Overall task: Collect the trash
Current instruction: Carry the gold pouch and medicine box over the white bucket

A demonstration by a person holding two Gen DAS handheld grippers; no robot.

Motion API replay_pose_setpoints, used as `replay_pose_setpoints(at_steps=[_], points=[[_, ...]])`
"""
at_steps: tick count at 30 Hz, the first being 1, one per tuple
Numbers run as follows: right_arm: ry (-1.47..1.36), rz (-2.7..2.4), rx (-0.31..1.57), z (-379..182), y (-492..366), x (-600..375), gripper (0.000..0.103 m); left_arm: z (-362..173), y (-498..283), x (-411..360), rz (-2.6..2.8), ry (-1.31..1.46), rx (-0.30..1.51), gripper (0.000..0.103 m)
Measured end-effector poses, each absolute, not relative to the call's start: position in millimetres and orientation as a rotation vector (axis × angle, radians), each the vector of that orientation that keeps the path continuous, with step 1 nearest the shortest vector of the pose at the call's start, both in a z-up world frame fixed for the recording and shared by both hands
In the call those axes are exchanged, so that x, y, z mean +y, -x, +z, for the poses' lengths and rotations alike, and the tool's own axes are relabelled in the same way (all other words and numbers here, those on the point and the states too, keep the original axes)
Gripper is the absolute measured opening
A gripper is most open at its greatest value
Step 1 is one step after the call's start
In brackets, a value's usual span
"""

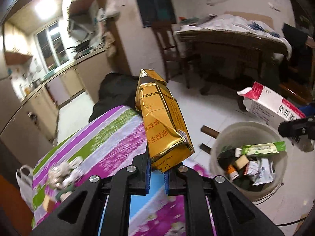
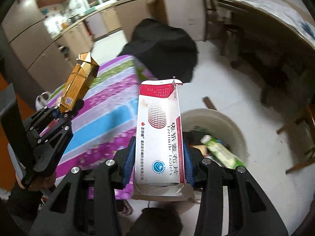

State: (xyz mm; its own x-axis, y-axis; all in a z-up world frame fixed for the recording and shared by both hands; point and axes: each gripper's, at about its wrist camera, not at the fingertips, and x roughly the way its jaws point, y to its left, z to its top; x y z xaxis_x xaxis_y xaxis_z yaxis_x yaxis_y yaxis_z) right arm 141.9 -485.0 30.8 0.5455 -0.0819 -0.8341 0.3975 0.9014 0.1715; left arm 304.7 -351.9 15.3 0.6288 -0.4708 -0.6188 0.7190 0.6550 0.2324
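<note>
Transport step, both loads held above the floral purple-striped table cloth (image 1: pixel 110 137). Left gripper (image 1: pixel 157 172) pinches one crushed gold cigarette pack (image 1: pixel 163 118); right gripper (image 2: pixel 159 163) clamps one white-and-red cardboard tablet box (image 2: pixel 159 137). Next, likely: carry over the one round white bin (image 1: pixel 214 163) (already part-filled), release.

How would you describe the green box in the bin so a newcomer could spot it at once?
Start at the round white bin on the floor beside the floral-covered table. The green box lies on top of the trash inside, long and narrow with a white label. It is the only bright green item in the bin, unlike the crumpled white wrappers below it.
</note>
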Motion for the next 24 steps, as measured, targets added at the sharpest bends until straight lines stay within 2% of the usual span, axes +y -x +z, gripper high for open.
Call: replay_pose_setpoints(at_steps=[9, 19, 24], points=[[-0.401, -0.450, 1.009, 8, -116, -538, 0.042, -16, -280, -433, -0.813, -0.605, 0.562, 0.011], [-0.439, -0.503, 1.086, -29, -110, -567, 0.042, -59, -269, -476, -0.869, -0.698, 0.603, 0.011], [-0.442, -0.509, 1.112, -35, -110, -574, 0.042, -84, -272, -490, -0.922, -0.731, 0.692, 0.011]])
